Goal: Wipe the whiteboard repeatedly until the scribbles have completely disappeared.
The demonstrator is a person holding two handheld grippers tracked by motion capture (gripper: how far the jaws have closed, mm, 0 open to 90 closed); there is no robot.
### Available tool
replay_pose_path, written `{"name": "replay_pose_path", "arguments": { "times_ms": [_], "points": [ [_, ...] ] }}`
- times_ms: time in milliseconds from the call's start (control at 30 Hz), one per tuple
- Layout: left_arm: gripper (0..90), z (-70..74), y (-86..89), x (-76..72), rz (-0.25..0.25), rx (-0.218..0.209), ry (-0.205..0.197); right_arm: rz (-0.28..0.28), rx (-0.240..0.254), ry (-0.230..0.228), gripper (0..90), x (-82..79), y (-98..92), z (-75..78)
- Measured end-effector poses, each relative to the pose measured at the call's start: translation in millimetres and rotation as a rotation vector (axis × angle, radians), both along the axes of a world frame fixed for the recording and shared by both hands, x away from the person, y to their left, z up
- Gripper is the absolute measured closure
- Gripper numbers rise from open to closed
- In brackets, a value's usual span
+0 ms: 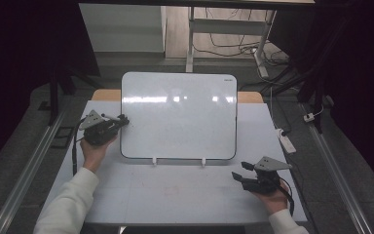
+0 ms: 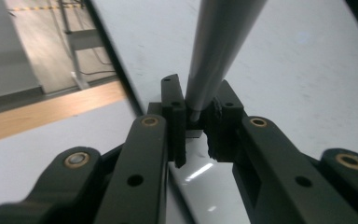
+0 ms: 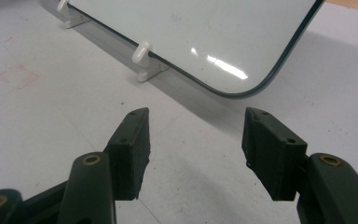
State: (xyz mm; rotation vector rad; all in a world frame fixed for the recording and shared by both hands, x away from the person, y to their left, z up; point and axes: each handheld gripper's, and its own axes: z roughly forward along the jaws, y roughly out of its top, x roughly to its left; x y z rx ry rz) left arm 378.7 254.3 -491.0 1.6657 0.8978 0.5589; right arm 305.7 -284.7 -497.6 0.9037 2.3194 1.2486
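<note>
You are working at a pale grey table (image 1: pixel 175 195) with a smooth, flat top. It has a faint reddish square mark (image 3: pixel 18 76) drawn on it. Behind the table the floor is dark, and you can see a white table leg (image 1: pixel 191 39) and some loose black cables (image 1: pixel 233 46) back there. The sides of the room are very dark.

A whiteboard (image 1: pixel 178 117) stands on the table, leaning back a little. It is shiny and white, with round corners and a thin dark edge. Two small white plastic feet (image 1: pixel 154 160) hold up its bottom edge. Lights shine back off its glossy face.

Your left gripper (image 1: pixel 108 124) is at the left edge of the whiteboard. In the left gripper view, its black fingers (image 2: pixel 175 121) are closed tight around a smooth grey marker (image 2: pixel 219 46). The marker is round like a stick and pokes up and away from the fingers, right in front of the board's white face. The board's dark edge runs just to the left of the fingers.

Your right gripper (image 1: pixel 243 171) rests low on the table, near the board's bottom right corner but not touching it. Its fingers (image 3: pixel 130 149) are spread wide apart with nothing between them. The board's round corner sits ahead of these fingers, and one white foot (image 3: pixel 144 58) is ahead and to the left of them. The fingers are black, blocky and flat on the inside.
</note>
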Motion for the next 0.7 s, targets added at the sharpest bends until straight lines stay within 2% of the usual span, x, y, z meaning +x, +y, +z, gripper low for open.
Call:
{"name": "replay_pose_path", "arguments": {
  "times_ms": [100,200,267,333,400,433,500,567,633,700],
  "points": [
    [78.2,-0.1,-18.4,0.1,-0.048,0.042,0.000,0.003,-0.003,-0.001,42.0,-0.3,0.8,0.4],
    [78.2,2.1,-20.8,-2.0,-0.049,0.088,-0.009,0.001,-0.003,-0.003,42.0,0.0,0.1,0.8],
    [78.2,2.7,-9.1,-2.8,-0.027,0.083,-0.004,-0.001,0.000,-0.004,42.0,0.2,-0.7,0.9],
    [78.2,1.9,5.0,-3.3,0.008,0.046,0.004,-0.001,0.000,-0.003,42.0,0.2,-1.1,0.6],
    [78.2,0.2,8.6,-4.0,0.014,0.021,0.012,0.000,0.000,-0.004,42.0,0.0,-0.8,0.5],
    [78.2,0.0,5.7,-4.2,0.011,0.025,0.011,0.001,0.000,-0.003,41.9,-0.1,-0.4,0.6],
    [78.2,-1.7,-6.6,-4.1,-0.027,0.036,0.015,0.002,-0.004,-0.006,42.0,-0.3,0.5,1.0],
    [78.2,-1.1,-21.7,-5.7,-0.057,0.094,0.000,0.003,-0.003,-0.008,42.0,-0.7,1.4,1.6],
    [78.2,0.3,-22.3,-6.4,-0.055,0.115,-0.007,0.003,-0.004,-0.009,41.9,-0.9,1.7,2.0],
    [78.2,0.5,-11.1,-6.9,-0.032,0.101,-0.001,0.001,-0.002,-0.007,41.9,-0.7,1.1,1.8]
  ]
}}
